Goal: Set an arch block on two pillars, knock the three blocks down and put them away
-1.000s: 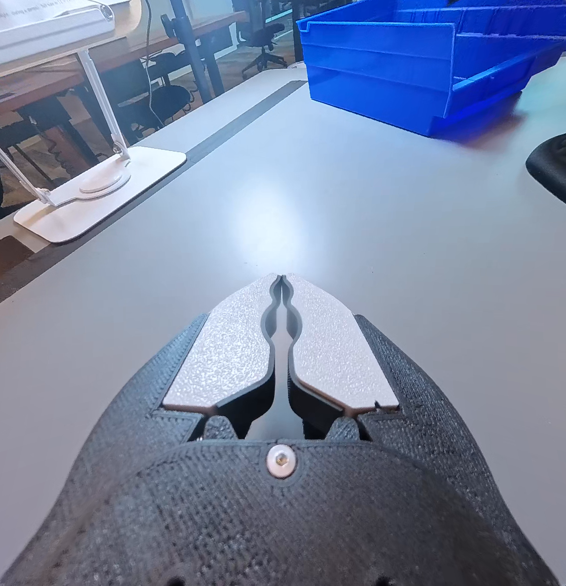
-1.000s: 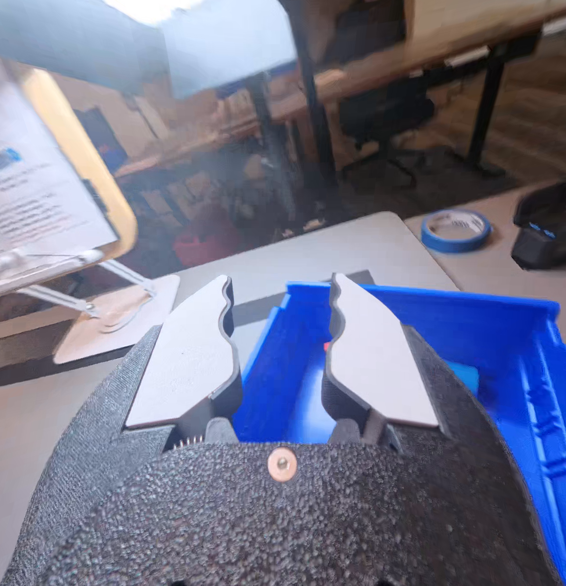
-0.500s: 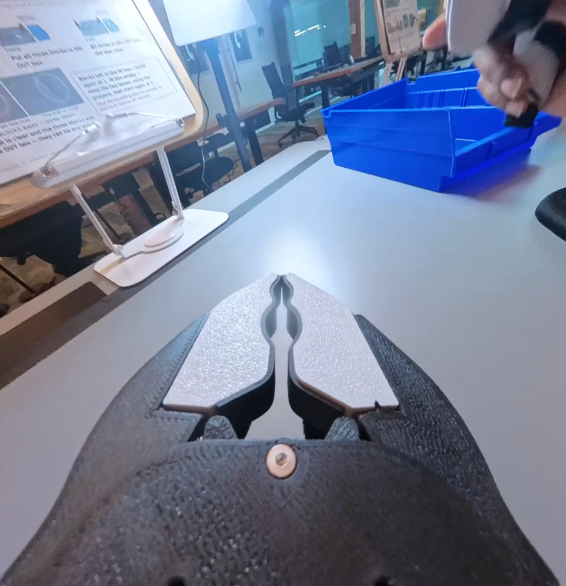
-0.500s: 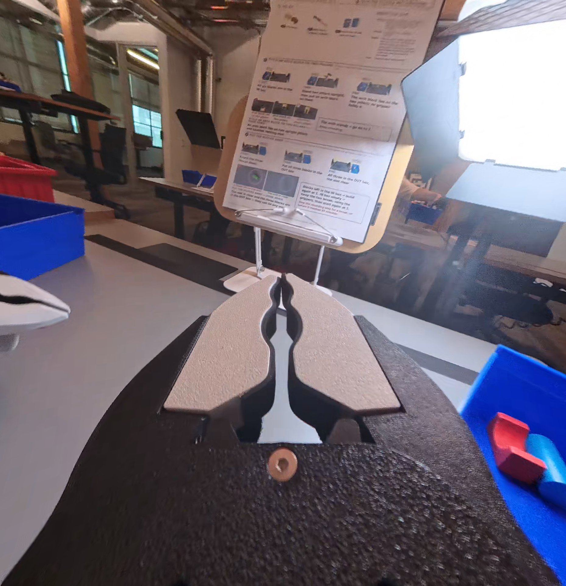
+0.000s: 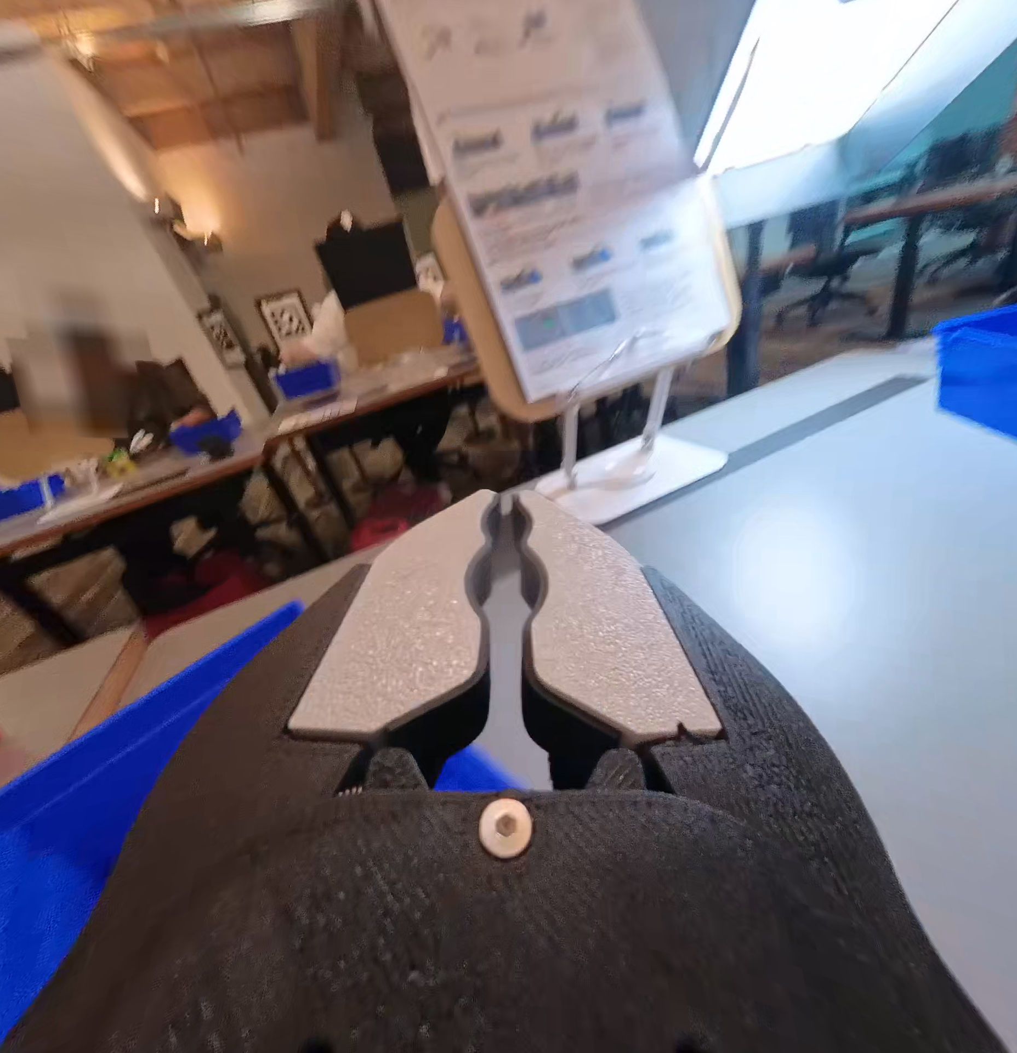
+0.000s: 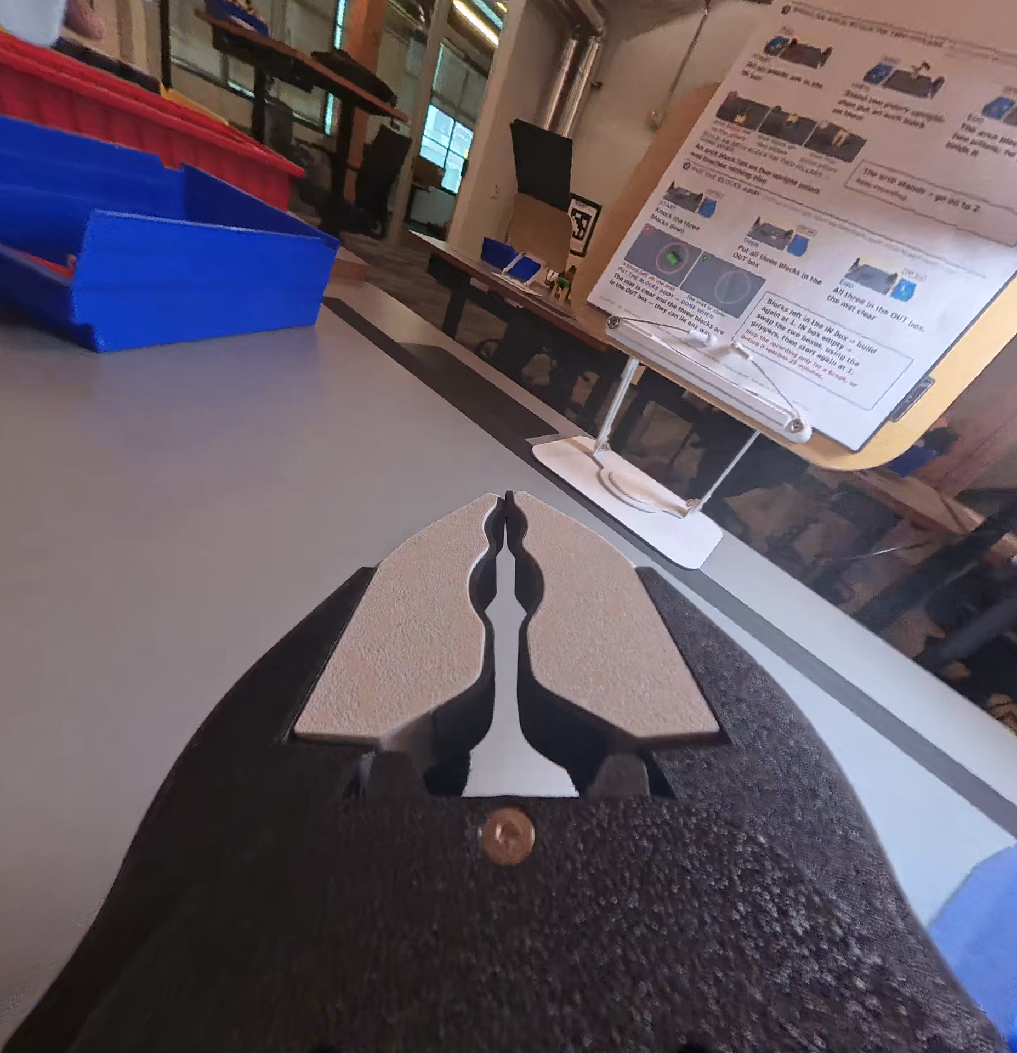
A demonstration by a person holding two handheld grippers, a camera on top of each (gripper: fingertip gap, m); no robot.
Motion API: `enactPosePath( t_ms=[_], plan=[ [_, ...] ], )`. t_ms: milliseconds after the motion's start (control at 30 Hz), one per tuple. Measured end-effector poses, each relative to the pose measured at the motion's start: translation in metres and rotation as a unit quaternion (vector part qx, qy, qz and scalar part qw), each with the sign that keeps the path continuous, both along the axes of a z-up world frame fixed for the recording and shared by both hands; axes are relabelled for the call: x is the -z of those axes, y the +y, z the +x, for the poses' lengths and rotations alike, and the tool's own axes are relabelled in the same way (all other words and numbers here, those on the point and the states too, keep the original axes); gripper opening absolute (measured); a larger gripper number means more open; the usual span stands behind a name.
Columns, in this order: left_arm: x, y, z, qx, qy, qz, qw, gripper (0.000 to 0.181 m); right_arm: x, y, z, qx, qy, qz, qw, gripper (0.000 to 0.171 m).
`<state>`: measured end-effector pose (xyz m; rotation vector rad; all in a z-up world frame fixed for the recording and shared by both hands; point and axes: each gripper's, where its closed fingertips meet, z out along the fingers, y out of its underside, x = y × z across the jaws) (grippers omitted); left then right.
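No block shows clearly in either view. In the left wrist view my left gripper is empty, its tips parted by a thin slit. It hangs over the grey table, beside the rim of a blue bin at the lower left. In the right wrist view my right gripper is shut with the tips touching and nothing between them, low over the table. A blue bin stands at the far left, with a small red patch inside it.
A white stand with an instruction sheet stands at the table's far edge, and its base shows in the right wrist view. A red bin sits behind the blue one. Another blue bin shows at the right and at the lower right corner. A dark strip runs along the table. About 35 cm separates my left fingertips from my right.
My right gripper was open over a blue bin, shut on nothing and swung away over the table. My left gripper turned left towards the near blue bin and its tips parted slightly.
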<state>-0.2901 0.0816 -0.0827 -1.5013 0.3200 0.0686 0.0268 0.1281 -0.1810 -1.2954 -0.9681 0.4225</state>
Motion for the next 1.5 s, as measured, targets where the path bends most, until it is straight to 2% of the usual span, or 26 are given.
enactPosePath(
  t_ms=[100,167,267,367,500,633,867,900,1100,1267,1300,1400,1500],
  plan=[
    [0.041,-0.006,-0.061,-0.034,0.034,-0.152,0.987,0.014,0.002,-0.005,-0.003,-0.002,-0.035,0.038,0.999,0.0],
    [0.083,-0.01,-0.085,-0.031,0.061,-0.273,0.96,0.027,0.004,-0.009,-0.008,-0.01,-0.045,0.047,0.998,0.0],
    [0.143,-0.018,-0.096,0.0,0.087,-0.406,0.91,0.045,0.001,-0.015,-0.012,-0.013,-0.053,0.068,0.996,0.0],
    [0.178,-0.024,-0.109,-0.009,0.127,-0.472,0.873,0.042,0.003,-0.017,-0.013,-0.021,-0.046,0.053,0.997,0.0],
    [0.209,-0.034,-0.113,0.006,0.17,-0.545,0.821,0.034,0.017,-0.008,-0.011,-0.019,-0.041,0.002,0.999,0.0],
    [0.21,-0.031,-0.111,0.01,0.192,-0.561,0.805,0.02,0.021,-0.002,-0.007,-0.015,-0.035,-0.025,0.999,0.001],
    [0.209,-0.031,-0.12,-0.036,0.25,-0.559,0.79,0.017,0.015,0.0,0.002,-0.01,-0.02,-0.032,0.999,0.001],
    [0.207,-0.031,-0.123,-0.041,0.261,-0.551,0.791,0.003,0.014,0.001,0.002,-0.01,-0.019,-0.033,0.999,0.001],
    [0.176,-0.033,-0.128,-0.069,0.233,-0.472,0.847,0.0,0.02,0.001,0.001,-0.013,-0.024,-0.043,0.999,0.001],
    [0.173,-0.041,-0.134,-0.065,0.223,-0.476,0.849,0.001,0.028,-0.002,-0.005,-0.021,-0.037,-0.052,0.998,0.001],
    [0.175,-0.042,-0.136,-0.064,0.222,-0.484,0.844,0.002,0.029,-0.003,-0.006,-0.022,-0.041,-0.054,0.997,0.001],
    [0.191,-0.052,-0.141,-0.051,0.2,-0.549,0.81,0.03,0.034,-0.005,-0.008,-0.025,-0.052,-0.054,0.997,0.001],
    [0.203,-0.057,-0.155,-0.065,0.194,-0.593,0.779,0.041,0.038,-0.006,-0.009,-0.029,-0.06,-0.058,0.996,0.001]
  ],
)
